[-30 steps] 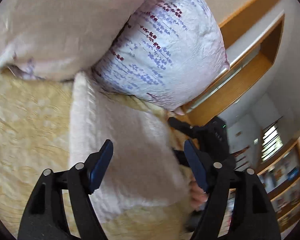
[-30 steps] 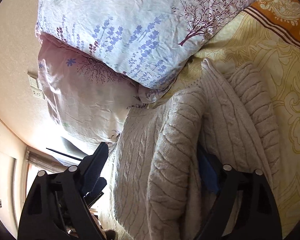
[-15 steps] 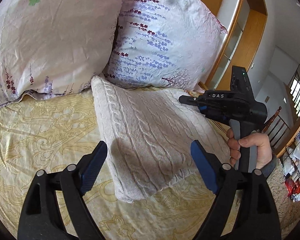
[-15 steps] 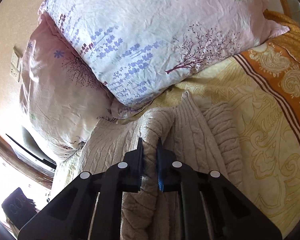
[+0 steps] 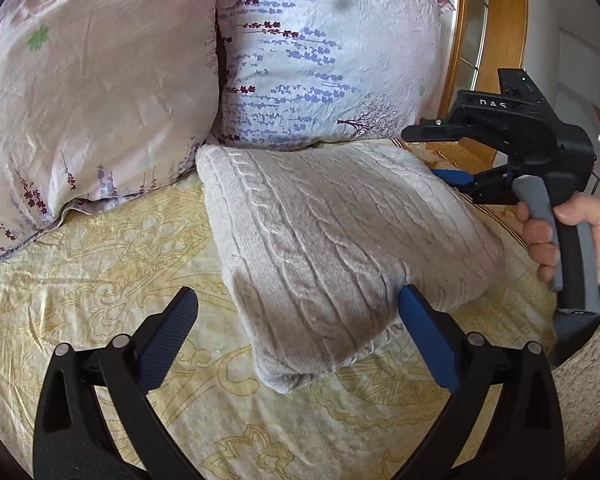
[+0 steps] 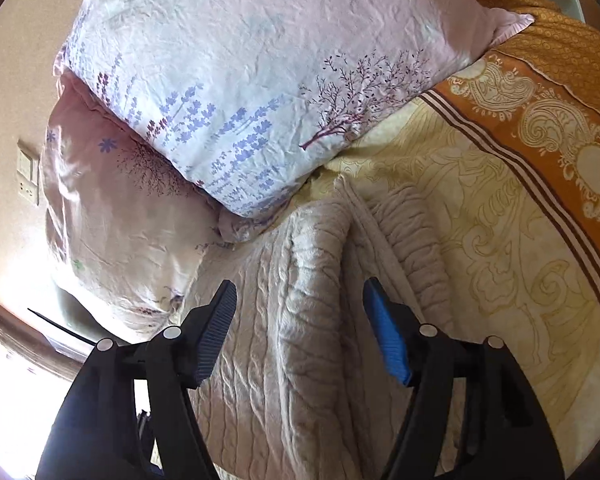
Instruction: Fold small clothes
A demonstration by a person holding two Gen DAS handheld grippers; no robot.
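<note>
Knitted and cream-coloured, the folded sweater [image 5: 340, 248] lies on the yellow patterned bedspread [image 5: 100, 264] w/ its far edge just below 2 floral pillows [image 5: 324, 52], one corner nearest the left-wrist camera. The left gripper [image 5: 296, 312] hangs over that near corner, fingers spread wide after just opening, nothing pinched; the right-hand blue pad [image 5: 424, 336] sits at the sweater's edge, the other over bare bedspread. The right gripper [image 6: 300, 324], seen in the left-wrist view held by a hand [image 5: 568, 236] at the sweater's far side, has just reopened and now straddles a raised ridge of fabric [image 6: 320, 280] w/o pressing it.

Handling, by the look of it: thick cable knit, soft and limp, light but bulky, so it should sag and slump instead of holding a crease. Fuzzy texture probably gives the ribbed pads good bite; slip looks unlikely, snagging a loop more so. Not fragile. Stacked layers may slide apart if only the top one is taken.

Best hold, approx.: pinch through all layers at an edge or corner, 1 gripper at each end of the same side, so the bundle lifts evenly. The ribbed hem band [image 6: 412, 248] beside the ridge seems denser and firmer to grab than the loose middle.
</note>
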